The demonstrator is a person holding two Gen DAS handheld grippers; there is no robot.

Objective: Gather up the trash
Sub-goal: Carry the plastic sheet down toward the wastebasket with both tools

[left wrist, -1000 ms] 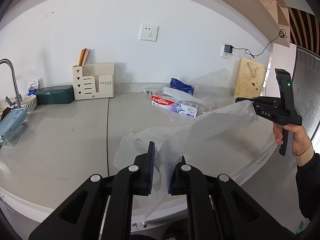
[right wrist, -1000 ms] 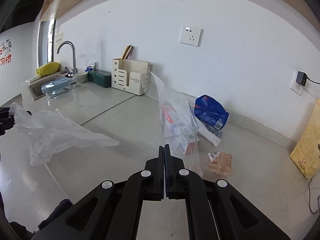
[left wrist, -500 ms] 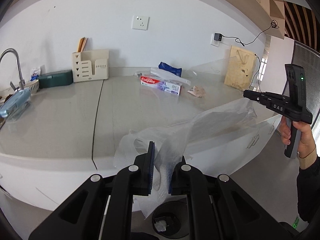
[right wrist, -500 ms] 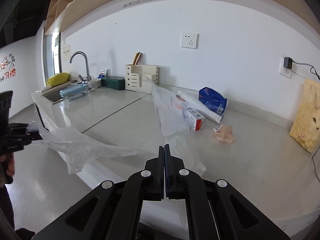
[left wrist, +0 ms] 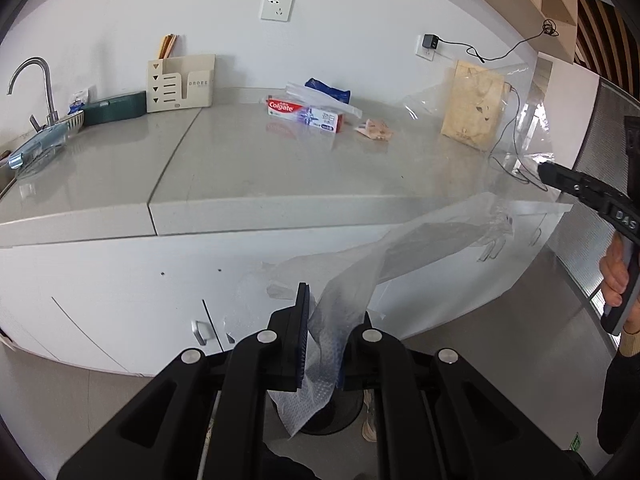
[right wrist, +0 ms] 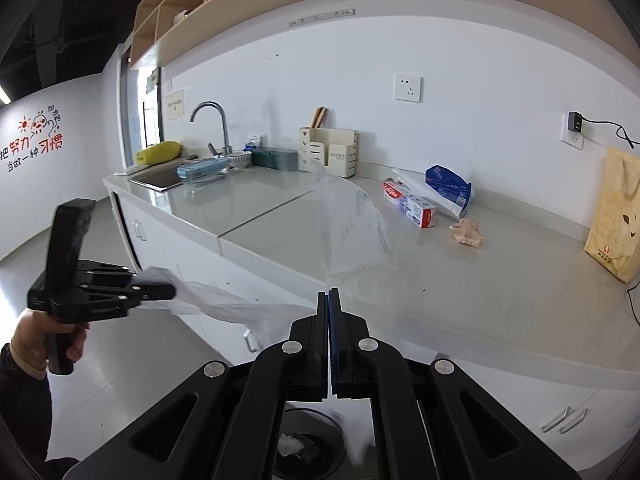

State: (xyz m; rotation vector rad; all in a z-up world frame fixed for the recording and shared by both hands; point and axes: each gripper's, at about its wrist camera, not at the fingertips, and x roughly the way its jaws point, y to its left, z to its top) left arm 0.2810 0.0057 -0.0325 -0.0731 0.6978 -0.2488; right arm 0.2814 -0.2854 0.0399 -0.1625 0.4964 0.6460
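Thin clear plastic bag (left wrist: 420, 248), crinkly and glossy, hangs from my matt black left claw (left wrist: 318, 332). The grey bench (left wrist: 240, 168) shines like polished stone. Chrome tap (right wrist: 212, 120) gleams; the brown paper bag (right wrist: 616, 216) looks matt.

A chrome faucet (right wrist: 210, 120) stands at the left of the tabletop (right wrist: 480, 300). A cream utensil holder (right wrist: 328, 151) sits against the wall, a paper gift bag (right wrist: 618, 216) at far right below a wall charger (right wrist: 575, 122).

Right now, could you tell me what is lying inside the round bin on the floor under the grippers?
The bin shows crumpled white trash and something dark beside it. The right gripper covers most of the rest.
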